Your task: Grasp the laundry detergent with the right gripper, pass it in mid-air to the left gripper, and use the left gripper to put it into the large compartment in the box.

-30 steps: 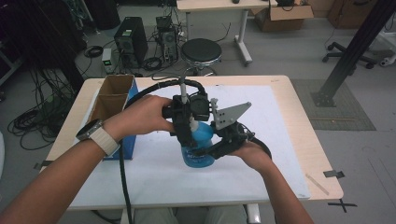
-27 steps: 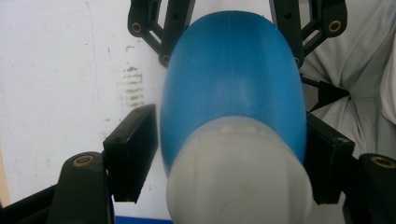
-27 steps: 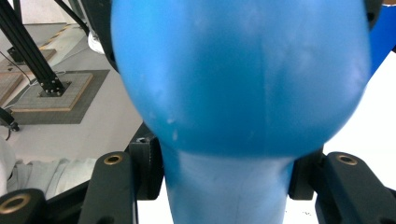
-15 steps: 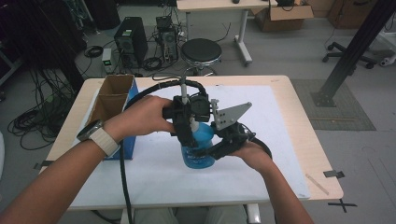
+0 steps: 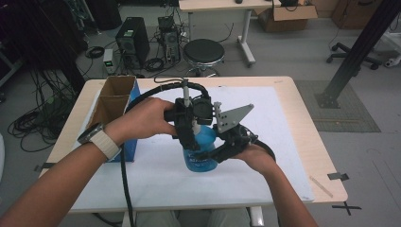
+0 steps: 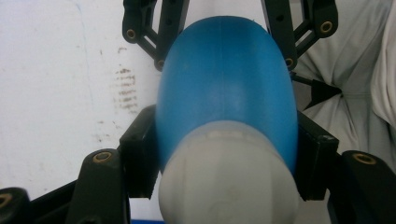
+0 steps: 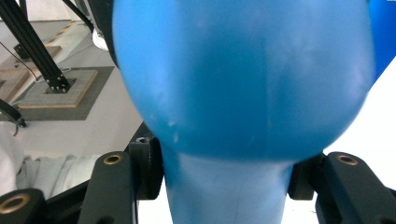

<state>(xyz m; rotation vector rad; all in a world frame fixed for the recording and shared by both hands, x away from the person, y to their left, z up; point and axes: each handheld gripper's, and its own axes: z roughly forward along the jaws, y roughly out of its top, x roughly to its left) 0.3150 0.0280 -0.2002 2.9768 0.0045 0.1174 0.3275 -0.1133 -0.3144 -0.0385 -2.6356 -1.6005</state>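
Hand-held grippers point(image 5: 201, 142) clamp upright blue bottle point(image 5: 201, 151), cap upward.

No writing can be made out for certain. The blue bottle point(image 5: 202, 152), at the middle of the high view, carries pale print on its lower front, too small and blurred to read. In the two gripper views the bottle's blue wall shows no lettering. The cardboard box point(image 5: 113, 100) at the left of the table point(image 5: 302, 142) shows no legible mark. On the floor at the lower right, black tape forms a cross point(image 5: 348, 206).
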